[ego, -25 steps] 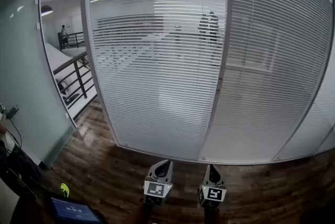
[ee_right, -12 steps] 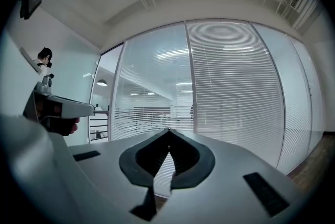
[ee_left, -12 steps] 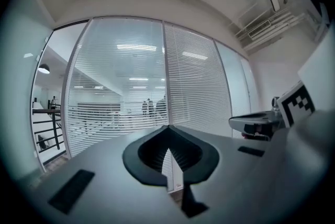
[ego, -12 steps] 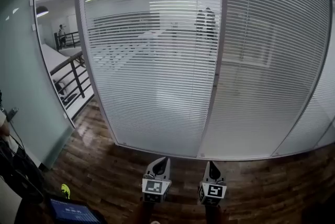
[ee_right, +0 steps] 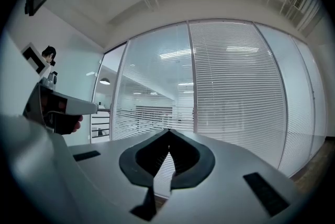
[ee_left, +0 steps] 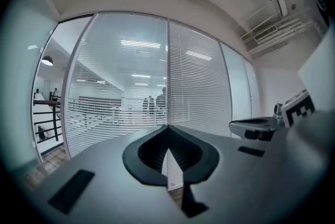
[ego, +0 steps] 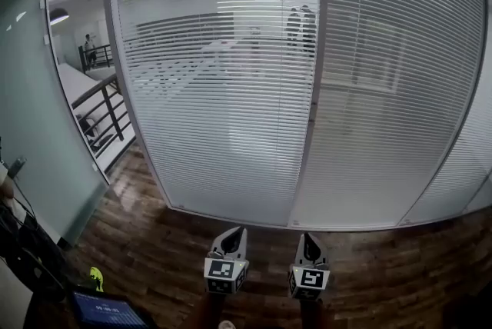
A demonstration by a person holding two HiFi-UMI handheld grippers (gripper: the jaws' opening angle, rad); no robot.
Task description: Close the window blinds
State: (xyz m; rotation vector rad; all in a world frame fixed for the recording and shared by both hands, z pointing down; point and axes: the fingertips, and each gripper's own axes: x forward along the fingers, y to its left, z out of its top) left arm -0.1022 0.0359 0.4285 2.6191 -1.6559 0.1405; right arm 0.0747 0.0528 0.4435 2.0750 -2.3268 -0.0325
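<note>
White slatted blinds hang behind a curved glass wall. The left panel's blinds (ego: pixel 223 89) have slats tilted enough to see an office through them (ee_left: pixel 120 108). The right panel's blinds (ego: pixel 392 89) look denser (ee_right: pixel 235 97). Both grippers are held low in front of the wall, well short of it, and point level at it. My left gripper (ego: pixel 233 234) is shut with nothing in it, its tips meeting (ee_left: pixel 168 127). My right gripper (ego: pixel 308 239) is shut and empty too (ee_right: pixel 168 130). No cord or wand shows.
A metal mullion (ego: pixel 311 89) divides the two panels. A frosted glass partition (ego: pixel 38 127) stands at the left, with a dark railing (ego: pixel 108 112) behind the glass. The floor is dark wood (ego: pixel 154 250). A lit screen (ego: pixel 108 312) lies at the lower left. People stand far behind the blinds (ego: pixel 301 24).
The left gripper has rolled a little, its marker cube now tilted. The head view has drifted, so the wall's frame sits further left. Both grippers stay shut and in place.
</note>
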